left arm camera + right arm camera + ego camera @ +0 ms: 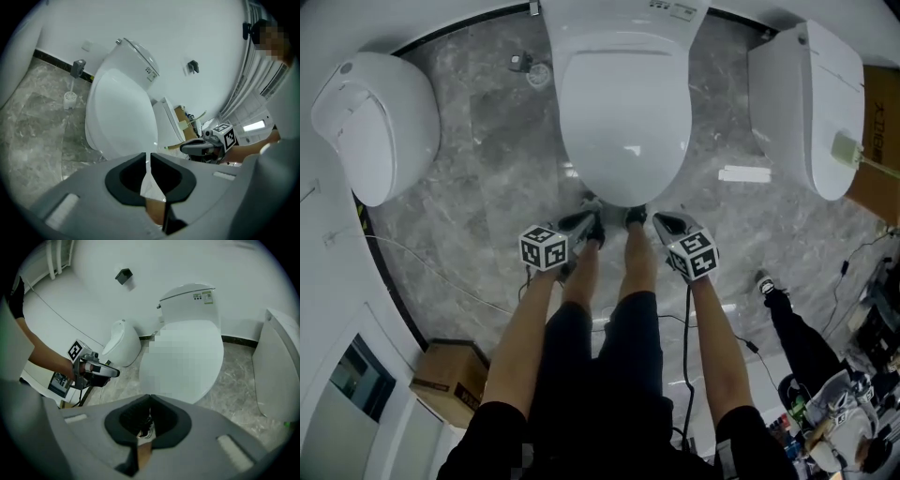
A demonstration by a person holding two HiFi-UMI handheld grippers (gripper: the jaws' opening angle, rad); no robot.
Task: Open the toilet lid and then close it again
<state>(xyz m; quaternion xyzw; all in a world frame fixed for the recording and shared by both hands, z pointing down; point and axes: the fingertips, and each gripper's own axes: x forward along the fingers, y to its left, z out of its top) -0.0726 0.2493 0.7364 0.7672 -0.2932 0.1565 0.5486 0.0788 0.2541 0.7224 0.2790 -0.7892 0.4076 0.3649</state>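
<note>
Toilet lid point(623, 122): white, lying shut on the middle toilet point(623, 19).
Left gripper point(589, 228): jaws all but together with only a thin slit, nothing between them. It is held low, near the lid's front edge and apart from it.
Right gripper point(661, 223): jaws pressed together, empty, beside the left one and near the same edge.
Surroundings: grey marble floor point(487, 187), second toilet point(380, 122) at left, third toilet point(811, 103) at right.

- toilet point(623, 112): plain glossy white, no pattern
- floor point(483, 178): grey marble with paler veins
- left gripper point(594, 228) and right gripper point(660, 222): grey, with black-and-white square-marker cubes
- box point(445, 380) at 7 o'clock: brown, cardboard I think
</note>
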